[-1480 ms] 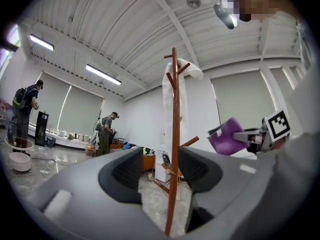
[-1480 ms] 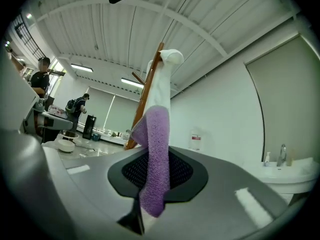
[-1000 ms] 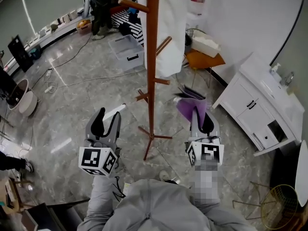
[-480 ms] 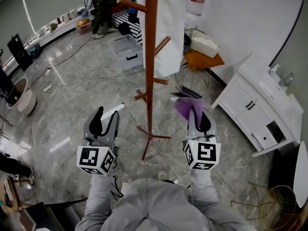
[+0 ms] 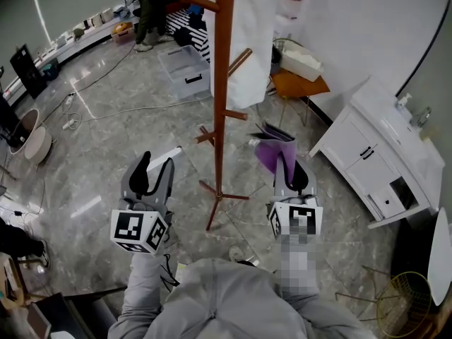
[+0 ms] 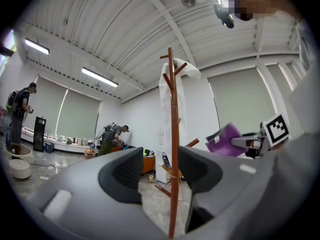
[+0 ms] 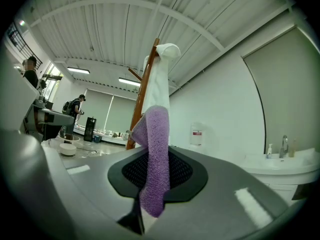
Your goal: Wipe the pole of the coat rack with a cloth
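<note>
The coat rack's brown wooden pole (image 5: 222, 90) rises from its floor legs between my two grippers, with a white garment (image 5: 247, 41) hung on its upper pegs. My right gripper (image 5: 294, 178) is shut on a purple cloth (image 5: 274, 154), to the right of the pole and apart from it. That cloth (image 7: 155, 159) stands up between the jaws, with the pole (image 7: 141, 96) behind it. My left gripper (image 5: 151, 171) is open and empty, left of the pole. In the left gripper view the pole (image 6: 172, 149) shows through the gap between the jaws of that gripper (image 6: 160, 174), farther off.
A white cabinet with a sink (image 5: 385, 150) stands at the right. An orange stool (image 5: 300, 85) and a clear bin (image 5: 185, 75) sit behind the rack. Cables (image 5: 106, 108) run over the marble floor. A person (image 5: 152, 6) stands at the back. A wire basket (image 5: 406, 306) sits lower right.
Both grippers have drifted slightly up the view toward the rack. The cloth stays clamped in the right gripper; the left stays open.
</note>
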A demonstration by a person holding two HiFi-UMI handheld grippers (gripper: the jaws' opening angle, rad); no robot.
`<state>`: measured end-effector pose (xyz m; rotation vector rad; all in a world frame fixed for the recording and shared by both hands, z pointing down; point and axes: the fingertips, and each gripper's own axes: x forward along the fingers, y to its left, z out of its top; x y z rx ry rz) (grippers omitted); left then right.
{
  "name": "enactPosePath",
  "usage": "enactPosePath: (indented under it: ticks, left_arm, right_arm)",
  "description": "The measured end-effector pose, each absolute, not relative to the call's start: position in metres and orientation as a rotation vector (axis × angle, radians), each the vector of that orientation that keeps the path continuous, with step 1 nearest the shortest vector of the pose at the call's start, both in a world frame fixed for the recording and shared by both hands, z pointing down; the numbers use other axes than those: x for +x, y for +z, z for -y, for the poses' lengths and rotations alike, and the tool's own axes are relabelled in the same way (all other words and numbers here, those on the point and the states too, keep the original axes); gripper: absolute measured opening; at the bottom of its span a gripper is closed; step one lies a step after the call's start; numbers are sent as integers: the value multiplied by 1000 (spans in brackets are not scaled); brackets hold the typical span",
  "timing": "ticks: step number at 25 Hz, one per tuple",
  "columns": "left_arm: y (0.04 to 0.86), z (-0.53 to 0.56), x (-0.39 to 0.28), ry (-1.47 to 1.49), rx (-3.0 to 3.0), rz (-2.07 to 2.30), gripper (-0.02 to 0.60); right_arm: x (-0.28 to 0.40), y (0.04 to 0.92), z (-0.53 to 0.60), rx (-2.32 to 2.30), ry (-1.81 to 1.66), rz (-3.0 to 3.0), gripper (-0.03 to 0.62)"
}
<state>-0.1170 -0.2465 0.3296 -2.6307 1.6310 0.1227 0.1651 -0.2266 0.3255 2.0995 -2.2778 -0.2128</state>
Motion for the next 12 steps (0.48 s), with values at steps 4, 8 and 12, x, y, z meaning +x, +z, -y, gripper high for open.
enactPosePath:
  ticks: [4, 8, 12]
  left_arm:
    - [332, 247, -117, 124, -2635, -1628, 230]
    - [330, 248, -116, 124, -2636, -1628, 230]
    - [330, 250, -114, 120, -2640, -1627, 230]
  right_arm:
    - [165, 327, 226, 2101, -210, 2275, 54]
    - [165, 327, 228, 2097, -208, 2274, 54]
    - [166, 327, 229, 2097, -196, 2275, 54]
